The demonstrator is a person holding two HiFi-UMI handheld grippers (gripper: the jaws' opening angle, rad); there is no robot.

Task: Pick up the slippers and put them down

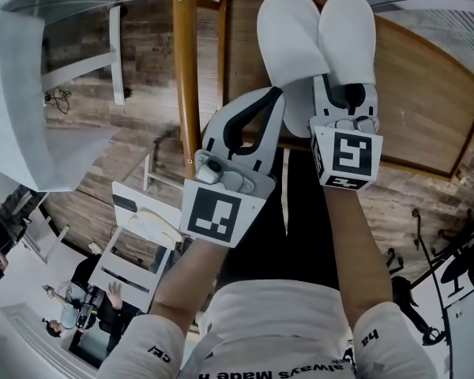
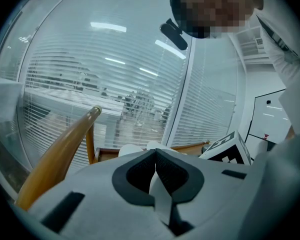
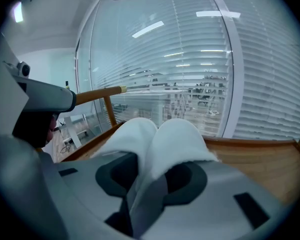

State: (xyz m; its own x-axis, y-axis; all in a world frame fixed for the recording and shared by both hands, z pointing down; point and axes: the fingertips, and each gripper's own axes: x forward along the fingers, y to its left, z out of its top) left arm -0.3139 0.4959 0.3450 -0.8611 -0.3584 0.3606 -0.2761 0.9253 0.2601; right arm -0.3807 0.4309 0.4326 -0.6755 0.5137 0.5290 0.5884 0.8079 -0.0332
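Two white slippers [image 1: 316,42] lie side by side, toes pointing away from me, over a wooden platform [image 1: 415,93]. My right gripper [image 1: 344,95] is at their heel end. In the right gripper view the pair of slippers [image 3: 162,141] fills the gap of the right gripper [image 3: 152,170], and both pads press on the white fabric. My left gripper [image 1: 277,93] sits just left of the slippers with its jaws closed tip to tip and nothing between them; the left gripper [image 2: 155,153] shows the same in its own view. I cannot tell whether the slippers rest on the wood.
A round wooden post [image 1: 187,69] stands left of the platform, close to the left gripper. Glass walls with blinds [image 3: 200,59] rise behind. A white chair [image 1: 138,219] and people [image 1: 79,298] are on the floor far below left.
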